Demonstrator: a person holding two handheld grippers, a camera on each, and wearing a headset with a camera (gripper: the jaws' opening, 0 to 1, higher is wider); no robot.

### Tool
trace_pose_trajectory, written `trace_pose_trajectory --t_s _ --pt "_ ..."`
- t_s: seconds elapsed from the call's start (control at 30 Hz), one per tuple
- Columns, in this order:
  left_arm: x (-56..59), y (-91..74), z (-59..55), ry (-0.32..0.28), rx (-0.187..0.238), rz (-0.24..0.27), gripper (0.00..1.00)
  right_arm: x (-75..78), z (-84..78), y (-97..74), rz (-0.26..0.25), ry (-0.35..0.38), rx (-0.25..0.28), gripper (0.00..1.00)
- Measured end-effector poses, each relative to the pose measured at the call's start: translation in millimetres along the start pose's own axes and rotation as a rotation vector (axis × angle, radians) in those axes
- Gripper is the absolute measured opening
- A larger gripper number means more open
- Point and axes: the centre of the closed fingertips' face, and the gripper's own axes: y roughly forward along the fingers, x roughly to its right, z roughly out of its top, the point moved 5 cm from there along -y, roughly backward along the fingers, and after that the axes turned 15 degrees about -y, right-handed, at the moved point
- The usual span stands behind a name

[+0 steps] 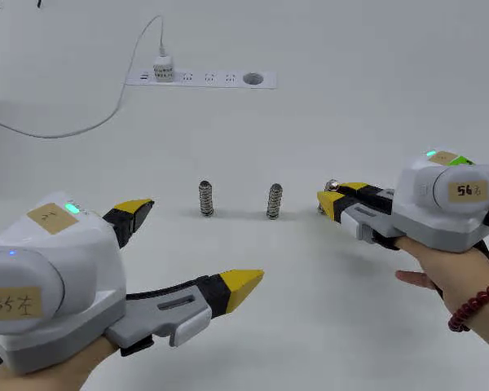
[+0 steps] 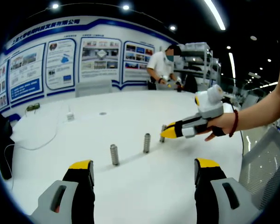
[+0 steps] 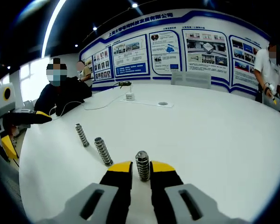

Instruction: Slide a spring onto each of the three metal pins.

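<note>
Three upright metal pins stand in a row on the white table (image 1: 253,326), each with a spring on it. The left spring (image 1: 205,198) and the middle spring (image 1: 275,200) stand free. The third spring (image 3: 142,165), its pin's top (image 1: 332,186) showing, sits between the yellow-tipped jaws of my right gripper (image 3: 141,171), which close narrowly on it. My left gripper (image 1: 191,244) is open and holds nothing, low at the near left, well short of the row. In the left gripper view, my left gripper (image 2: 142,167) faces the three springs (image 2: 114,154).
A white power strip (image 1: 220,79) with a plugged charger (image 1: 163,67) and its cable lies at the table's far side. A person (image 3: 60,93) sits beyond the table's left edge, and another person (image 2: 163,65) stands past the far end.
</note>
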Motion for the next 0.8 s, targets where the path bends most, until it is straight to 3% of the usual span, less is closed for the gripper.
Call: trace_pose_trajectory --t_s 0.27,0.4,0.63,0.73,0.8 --pt "-6.3 -3.1 2.5 0.0 -0.006 0.022 0.9 -2.6 10.6 -14.8 0.01 0.014 0.026 0.29" --pt "-9.0 -5.3 6.7 -0.009 0.002 0.024 0.91 -5.8 14.5 -25.8 0.024 -0.002 0.023 0.41" --pt "-13.2 -10.7 13.8 0.007 -0.013 0.032 0.95 -12.7 23.7 -51.5 0.053 -0.004 0.002 0.61" --pt "-14.4 -14.5 16.3 -0.006 -0.02 0.035 0.96 -13.4 22.7 -61.3 0.068 0.042 -0.04 0.69" --pt "-14.2 -18.0 17.2 0.002 -0.026 0.04 0.97 -13.3 26.6 -69.5 0.066 0.036 -0.019 0.69"
